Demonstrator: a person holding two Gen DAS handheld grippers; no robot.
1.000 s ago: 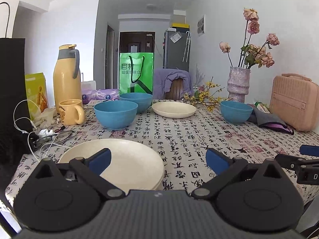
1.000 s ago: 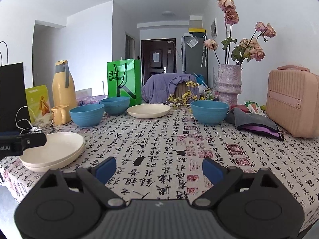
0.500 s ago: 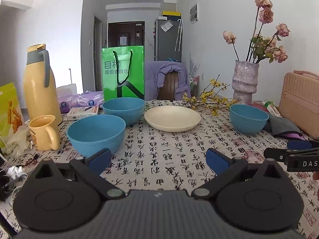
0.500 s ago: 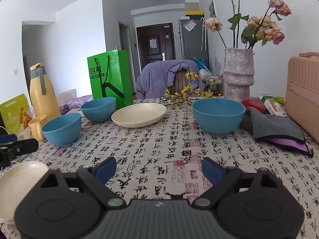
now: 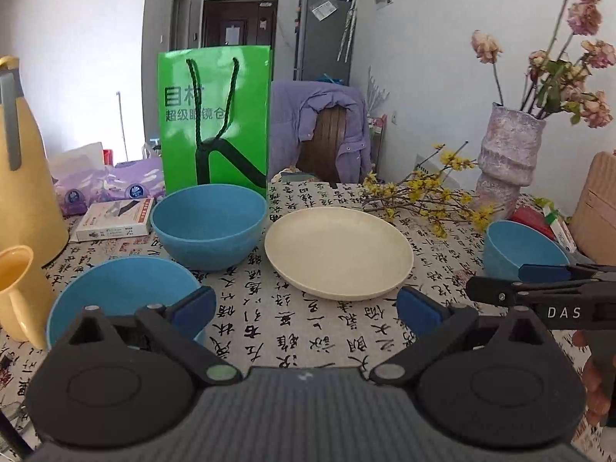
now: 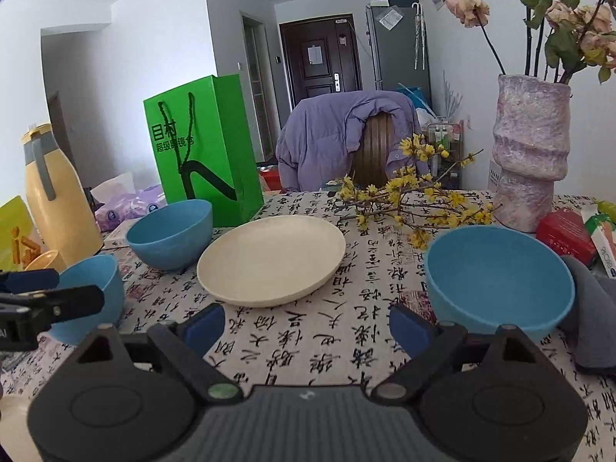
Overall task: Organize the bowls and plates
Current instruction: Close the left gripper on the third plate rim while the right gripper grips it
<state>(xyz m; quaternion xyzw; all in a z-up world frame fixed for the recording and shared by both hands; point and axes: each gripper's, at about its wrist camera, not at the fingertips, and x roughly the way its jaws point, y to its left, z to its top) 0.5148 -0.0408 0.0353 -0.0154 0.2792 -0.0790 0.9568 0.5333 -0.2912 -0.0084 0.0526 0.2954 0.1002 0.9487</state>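
A cream plate [image 5: 338, 252] lies mid-table; it also shows in the right wrist view [image 6: 271, 260]. Two blue bowls stand left of it: a far bowl [image 5: 210, 227] [image 6: 169, 233] and a near bowl [image 5: 123, 296] [image 6: 90, 294]. A third blue bowl [image 5: 519, 248] [image 6: 500, 279] stands to the right. My left gripper [image 5: 306, 306] is open and empty, just short of the plate, its left finger over the near bowl's rim. My right gripper [image 6: 306, 327] is open and empty, between the plate and the right bowl. Part of another cream plate [image 6: 11, 423] shows at the bottom left.
A green paper bag [image 5: 213, 119], a yellow thermos [image 5: 23, 169], a yellow mug [image 5: 19, 292] and a small box [image 5: 115, 217] stand on the left. A vase of dried roses [image 6: 529, 154], yellow flower twigs [image 6: 408, 200], a grey cloth [image 6: 593, 323] and a pink case [image 5: 596, 208] lie on the right.
Both grippers have moved forward over the table toward the far cream plate and bowls. The near cream plates have dropped out of the left wrist view. Both stay open.
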